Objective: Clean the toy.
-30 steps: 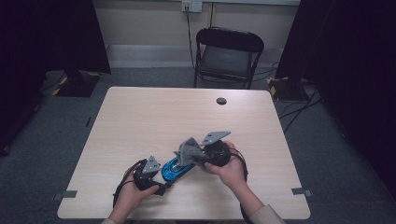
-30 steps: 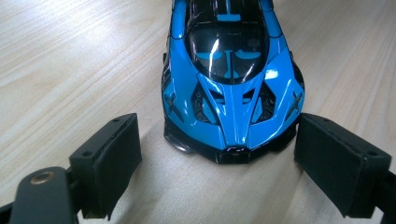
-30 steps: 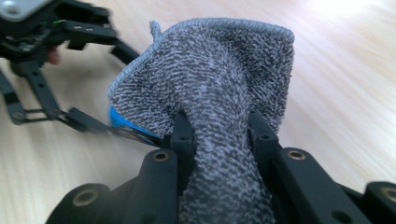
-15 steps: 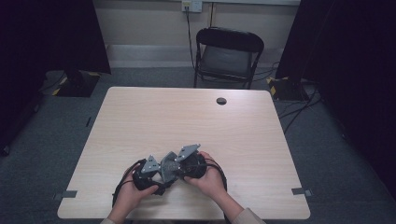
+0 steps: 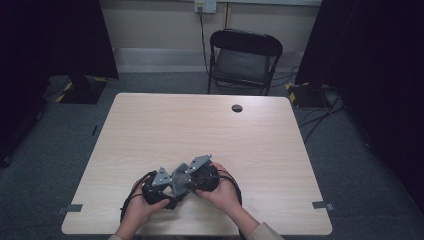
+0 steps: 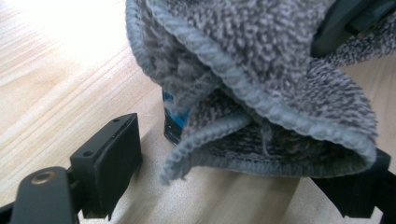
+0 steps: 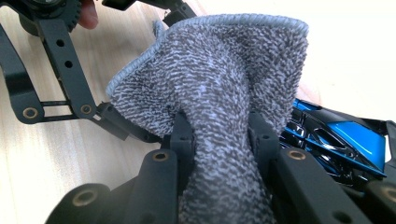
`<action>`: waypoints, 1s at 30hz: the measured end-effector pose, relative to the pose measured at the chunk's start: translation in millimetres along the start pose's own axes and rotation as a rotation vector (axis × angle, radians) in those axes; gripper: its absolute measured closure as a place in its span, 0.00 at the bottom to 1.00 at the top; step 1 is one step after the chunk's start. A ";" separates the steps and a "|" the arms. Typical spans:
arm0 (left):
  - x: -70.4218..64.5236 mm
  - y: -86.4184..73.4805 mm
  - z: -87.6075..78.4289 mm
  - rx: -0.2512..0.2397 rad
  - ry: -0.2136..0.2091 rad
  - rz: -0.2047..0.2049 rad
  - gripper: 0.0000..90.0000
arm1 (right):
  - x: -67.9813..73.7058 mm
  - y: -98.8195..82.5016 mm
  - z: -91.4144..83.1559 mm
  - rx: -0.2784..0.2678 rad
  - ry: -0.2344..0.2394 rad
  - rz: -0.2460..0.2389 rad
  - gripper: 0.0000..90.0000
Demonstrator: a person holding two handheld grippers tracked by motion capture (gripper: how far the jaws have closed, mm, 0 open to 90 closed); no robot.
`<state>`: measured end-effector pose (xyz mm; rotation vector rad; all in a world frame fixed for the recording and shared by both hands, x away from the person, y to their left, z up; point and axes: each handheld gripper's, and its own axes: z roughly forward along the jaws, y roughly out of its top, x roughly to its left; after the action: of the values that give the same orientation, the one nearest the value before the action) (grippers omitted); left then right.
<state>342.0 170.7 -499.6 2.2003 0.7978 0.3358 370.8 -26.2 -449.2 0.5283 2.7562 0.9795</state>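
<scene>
Near the table's (image 5: 150, 125) near edge, the right tongs (image 7: 219, 135) pinch a bunched grey cloth (image 7: 219, 79) between narrow jaws, pressing it down over a glossy blue-and-black object (image 7: 341, 140), possibly a toy car. A second ago that blue object lay uncovered between the two tools; now the cloth hides it from above, so wiping or wrapping has likely begun. The left tongs (image 6: 233, 172) stand wide, one jaw on either side of the cloth and the object (image 6: 175, 116). Farther off the pale wood table is bare apart from a dark round grommet (image 5: 237, 108) near its far edge. Beyond stand a black folding chair (image 5: 243, 57), grey carpet and dark curtains.
</scene>
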 end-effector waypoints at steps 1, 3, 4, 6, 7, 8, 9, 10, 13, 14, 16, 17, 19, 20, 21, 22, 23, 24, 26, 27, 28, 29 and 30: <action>0.0 0.0 0.0 0.000 0.000 0.000 0.16 | 0.2 -0.1 -0.3 -0.002 -0.003 -0.001 0.77; 0.0 0.0 0.0 0.000 0.000 0.000 0.16 | -0.2 -0.1 -1.4 -0.008 -0.004 -0.006 0.77; -0.3 -0.1 -0.1 0.000 0.003 -0.002 0.16 | -0.6 0.8 -5.1 -0.009 -0.033 -0.023 0.77; -0.5 -0.1 -0.2 0.000 0.004 -0.003 0.16 | -2.5 0.5 -7.8 -0.017 -0.037 -0.020 0.77; -0.5 -0.1 -0.2 0.000 0.004 -0.003 0.16 | -3.9 -0.1 -8.7 -0.017 -0.045 -0.020 0.77; -0.6 -0.1 -0.1 0.000 0.004 -0.005 0.16 | -5.9 -1.7 -9.1 -0.012 -0.052 -0.020 0.77; -0.8 -0.1 0.0 0.000 0.004 -0.006 0.16 | -7.3 -3.0 -9.4 -0.009 -0.051 -0.013 0.77; -0.8 -0.1 0.0 0.001 0.004 -0.006 0.16 | -9.2 -5.0 -9.6 -0.012 -0.049 0.000 0.77; -1.0 -0.1 0.0 0.000 0.006 -0.006 0.16 | -14.2 -8.7 -11.1 -0.024 -0.058 0.038 0.77; -1.0 -0.1 0.0 0.000 0.006 -0.006 0.16 | -14.2 -8.7 -11.1 -0.024 -0.058 0.038 0.77; -1.0 0.0 0.0 0.000 0.007 -0.006 0.16 | -18.1 -10.1 -11.4 -0.032 -0.060 0.065 0.77; -1.0 0.0 0.1 0.000 0.006 -0.006 0.16 | -18.5 -10.4 -11.0 -0.030 -0.056 0.072 0.77; -1.5 0.2 0.1 -0.002 0.006 -0.005 0.16 | -18.4 -10.6 -10.0 -0.029 -0.053 0.076 0.77; -2.6 1.0 0.7 -0.006 0.006 -0.002 0.18 | -18.4 -10.4 -9.9 -0.028 -0.050 0.071 0.77; -4.0 2.3 2.0 -0.006 0.004 0.007 0.19 | -18.4 -10.4 -9.8 -0.026 -0.049 0.072 0.77; -5.1 3.7 3.4 -0.007 0.004 0.017 0.20 | -18.5 -10.4 -9.8 -0.027 -0.049 0.075 0.77; -6.3 5.3 5.0 -0.011 0.006 0.024 0.20 | -18.6 -10.4 -9.8 -0.027 -0.048 0.074 0.77; -6.3 5.3 5.0 -0.011 0.006 0.024 0.20 | -18.6 -10.4 -9.8 -0.027 -0.048 0.074 0.77; -7.6 9.8 9.9 -0.018 0.020 0.035 0.20 | -18.6 -11.1 -9.6 -0.030 -0.045 0.074 0.77; -7.4 11.6 11.8 -0.016 0.021 0.033 0.20 | -18.8 -11.2 -9.7 -0.029 -0.045 0.069 0.77; -7.4 12.6 13.0 -0.016 0.020 0.033 0.19 | -18.8 -11.4 -9.6 -0.029 -0.044 0.072 0.77; -7.3 13.5 14.1 -0.015 0.021 0.030 0.19 | -18.8 -11.4 -9.4 -0.029 -0.040 0.077 0.77; -7.5 14.2 14.9 -0.015 0.022 0.028 0.19 | -18.7 -11.0 -9.4 -0.028 -0.039 0.081 0.77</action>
<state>349.3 150.0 -499.1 2.1992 0.7750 0.3794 382.5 -46.8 -448.2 0.6523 2.7022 1.0124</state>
